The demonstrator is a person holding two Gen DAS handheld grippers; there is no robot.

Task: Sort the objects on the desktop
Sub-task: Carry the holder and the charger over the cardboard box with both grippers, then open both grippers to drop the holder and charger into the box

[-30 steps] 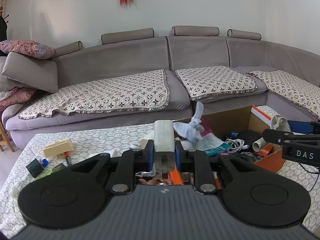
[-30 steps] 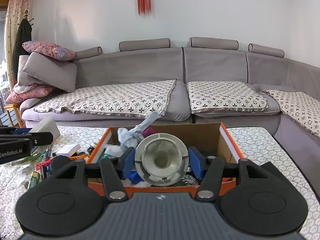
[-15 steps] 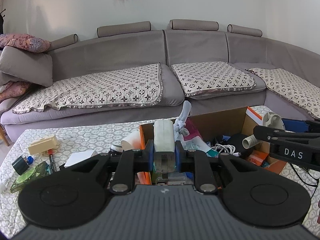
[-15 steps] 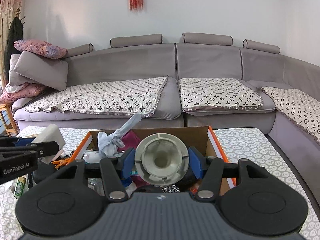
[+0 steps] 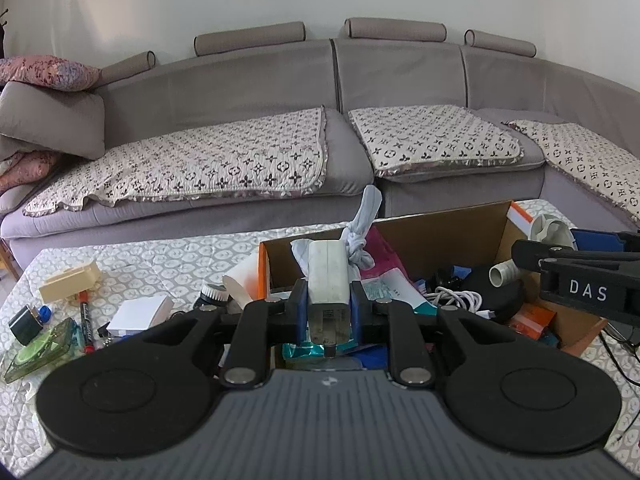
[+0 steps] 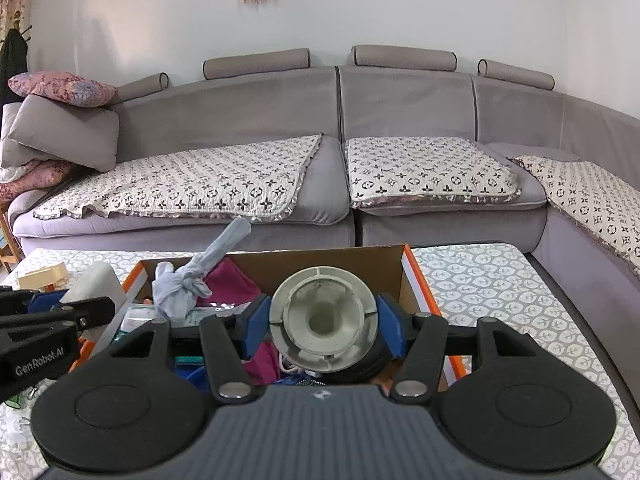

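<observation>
My left gripper (image 5: 327, 312) is shut on a white charger block (image 5: 327, 276) and holds it over the left part of the open cardboard box (image 5: 448, 228). My right gripper (image 6: 324, 326) is shut on a grey round plastic fitting (image 6: 323, 318), held over the same box (image 6: 412, 276). The box holds a knotted grey cloth (image 5: 358, 236), a magenta pouch (image 6: 236, 280), white cable (image 5: 460, 298) and other items. The right gripper shows at the right of the left wrist view (image 5: 576, 276); the left gripper shows at the left of the right wrist view (image 6: 52, 320).
Left of the box on the patterned tablecloth (image 5: 160, 256) lie a cream holder (image 5: 70, 280), a red marker (image 5: 85, 320), a green clear case (image 5: 38, 350), a white box (image 5: 138, 312) and a small dark cube (image 5: 24, 322). A grey sofa (image 5: 320, 140) stands behind the table.
Both grippers have moved forward over the box while keeping their grips. The box now sits closer and lower in both views.
</observation>
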